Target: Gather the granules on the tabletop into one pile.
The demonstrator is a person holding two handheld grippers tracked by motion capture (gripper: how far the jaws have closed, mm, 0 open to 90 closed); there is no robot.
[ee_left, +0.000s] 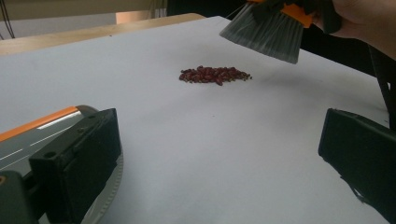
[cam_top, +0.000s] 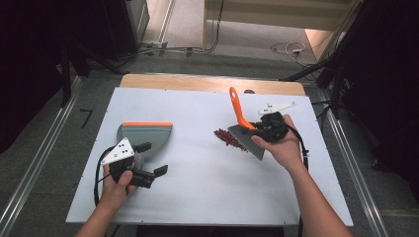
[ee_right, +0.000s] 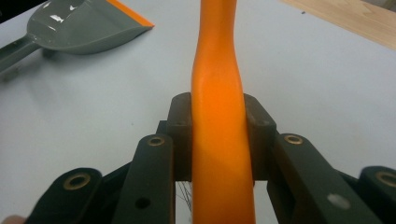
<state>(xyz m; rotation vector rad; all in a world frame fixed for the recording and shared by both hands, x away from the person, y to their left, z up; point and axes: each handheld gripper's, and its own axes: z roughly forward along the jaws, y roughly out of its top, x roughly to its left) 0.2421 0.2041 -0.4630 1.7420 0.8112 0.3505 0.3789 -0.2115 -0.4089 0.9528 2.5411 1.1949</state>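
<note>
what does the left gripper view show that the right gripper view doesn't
Left gripper view: the pile of red beans on the white table, the brush bristles raised above it, and the left gripper with its jaws wide apart. Right gripper view: the right gripper clamped on the brush's orange handle, plus the dustpan scoop and its handle. Both share the table, the brush and the dustpan's orange edge.

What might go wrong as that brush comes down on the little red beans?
A hard stroke from the brush, clamped by its orange handle in the right gripper, could scatter the beans across the table. The dustpan lies well away from the pile, with the left gripper open beside its handle, so beans may miss it.
</note>
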